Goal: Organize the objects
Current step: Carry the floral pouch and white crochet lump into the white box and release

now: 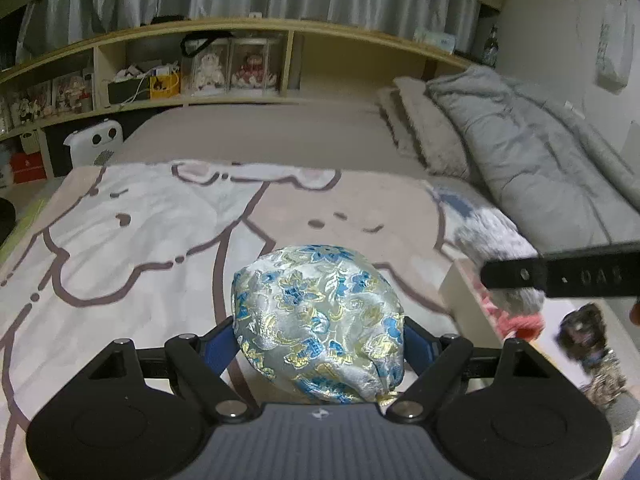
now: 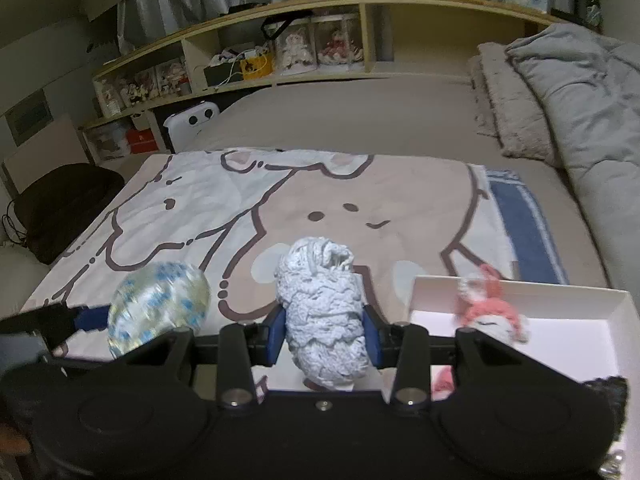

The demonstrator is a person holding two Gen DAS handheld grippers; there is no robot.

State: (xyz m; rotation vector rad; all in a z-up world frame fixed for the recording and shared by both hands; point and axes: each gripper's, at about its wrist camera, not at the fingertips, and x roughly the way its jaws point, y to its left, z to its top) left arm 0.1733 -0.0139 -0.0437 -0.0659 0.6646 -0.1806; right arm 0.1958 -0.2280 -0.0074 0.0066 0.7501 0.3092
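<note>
My left gripper is shut on a blue-and-gold floral brocade pouch, held above the cartoon-print blanket. The pouch also shows blurred in the right wrist view, at the left. My right gripper is shut on a fluffy light-blue yarn bundle, which shows blurred in the left wrist view. A white box lies at the right and holds a pink-and-white plush toy. In the left wrist view the box's wall and the pink toy show at the right.
A dark lacy item lies by the box. A folded grey duvet and a pillow lie at the right of the bed. Wooden shelves with dolls and boxes run along the back. A dark bag sits left of the bed.
</note>
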